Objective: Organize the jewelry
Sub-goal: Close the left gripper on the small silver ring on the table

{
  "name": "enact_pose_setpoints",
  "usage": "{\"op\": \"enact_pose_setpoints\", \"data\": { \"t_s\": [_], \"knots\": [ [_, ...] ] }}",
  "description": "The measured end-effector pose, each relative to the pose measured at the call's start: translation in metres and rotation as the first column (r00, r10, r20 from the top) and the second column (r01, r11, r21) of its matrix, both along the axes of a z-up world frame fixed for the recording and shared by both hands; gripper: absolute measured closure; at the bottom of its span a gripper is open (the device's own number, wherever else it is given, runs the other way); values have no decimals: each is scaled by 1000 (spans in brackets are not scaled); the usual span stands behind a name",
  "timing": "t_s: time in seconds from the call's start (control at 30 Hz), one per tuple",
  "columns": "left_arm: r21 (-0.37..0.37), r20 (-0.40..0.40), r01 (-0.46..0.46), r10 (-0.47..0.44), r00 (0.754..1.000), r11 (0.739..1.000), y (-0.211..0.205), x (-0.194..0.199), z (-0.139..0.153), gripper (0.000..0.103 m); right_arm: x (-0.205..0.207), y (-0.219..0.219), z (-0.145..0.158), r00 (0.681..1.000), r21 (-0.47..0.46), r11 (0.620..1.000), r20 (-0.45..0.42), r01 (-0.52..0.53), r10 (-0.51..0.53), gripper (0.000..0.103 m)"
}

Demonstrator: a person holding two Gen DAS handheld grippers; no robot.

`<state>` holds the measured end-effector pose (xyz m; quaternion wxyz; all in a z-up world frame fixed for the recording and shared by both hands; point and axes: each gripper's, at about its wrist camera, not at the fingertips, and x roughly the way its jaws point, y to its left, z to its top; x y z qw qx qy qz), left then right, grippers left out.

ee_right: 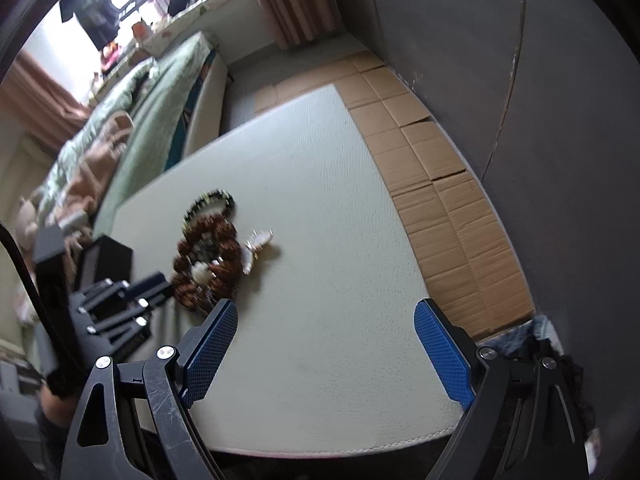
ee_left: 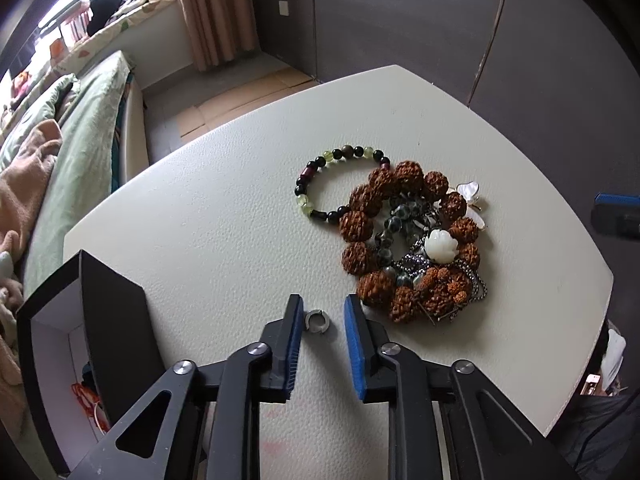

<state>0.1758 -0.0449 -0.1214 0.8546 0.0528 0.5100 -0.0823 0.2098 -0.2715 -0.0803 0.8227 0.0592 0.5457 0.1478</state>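
partly hidden: chains (ee_left: pixel 476 288) under seed bracelet (ee_left: pixel 404 240) | box (ee_left: pixel 116 332) cropped

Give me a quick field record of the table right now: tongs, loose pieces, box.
left tongs: open, fingers either side of a small silver ring lying on the table, not yet gripped
right tongs: wide open, holding nothing, above bare table
jewelry pile: brown seed bracelet with chains, white flower charm and butterfly piece tangled in it
bead bracelet: dark and green beads, touching the pile's far left edge
box: black, open, on the left tongs' left side
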Motion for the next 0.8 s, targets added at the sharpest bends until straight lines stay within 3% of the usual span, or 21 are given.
{"op": "enact_pose_setpoints", "data": {
  "t_s": [0.03, 0.3, 0.63, 0.8],
  "knots": [
    [0, 2, 0, 0, 1000, 1000, -1, 0, 0, 90, 0, 3, -2, 1000, -18, 1000, -1, -13, 13, 12],
    [-8, 33, -26, 26, 999, 1000, 2, -4, 14, 90, -4, 15, -8, 995, -116, 988, 19, -100, 103, 12],
    [-82, 92, -80, 87, 992, 993, 24, -16, 41, 90, -6, 25, -13, 972, -228, 953, 75, -200, 222, 12],
    [-123, 124, -99, 114, 986, 987, 39, -23, 56, 90, -4, 40, -23, 958, -285, 926, 71, -247, 278, 19]
  ]
}}
